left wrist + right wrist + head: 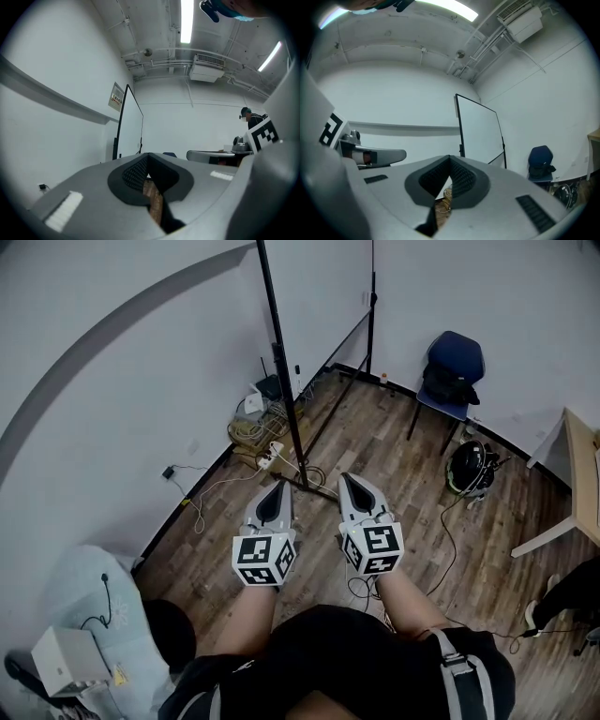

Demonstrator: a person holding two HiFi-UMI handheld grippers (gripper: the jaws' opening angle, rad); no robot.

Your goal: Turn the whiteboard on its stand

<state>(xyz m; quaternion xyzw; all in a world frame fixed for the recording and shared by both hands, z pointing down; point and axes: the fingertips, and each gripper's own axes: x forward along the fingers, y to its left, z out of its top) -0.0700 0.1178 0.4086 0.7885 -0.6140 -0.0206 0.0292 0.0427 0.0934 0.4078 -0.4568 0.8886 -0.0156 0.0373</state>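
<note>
The whiteboard (317, 298) stands on a black stand in the room's corner, its near post (281, 362) rising straight ahead of me. It also shows upright in the left gripper view (132, 125) and in the right gripper view (480, 132). My left gripper (278, 487) and right gripper (350, 480) are held side by side over the wooden floor, pointing level at the stand and well short of it. In both gripper views the jaws meet at the tips, left gripper (149, 157) and right gripper (450, 160), with nothing between them.
The stand's foot (317, 487) lies on the floor just beyond the grippers. A tangle of cables and a power strip (259, 430) sits by the wall. A blue chair (453, 371), a black helmet (469, 468) and a table (578, 465) are to the right.
</note>
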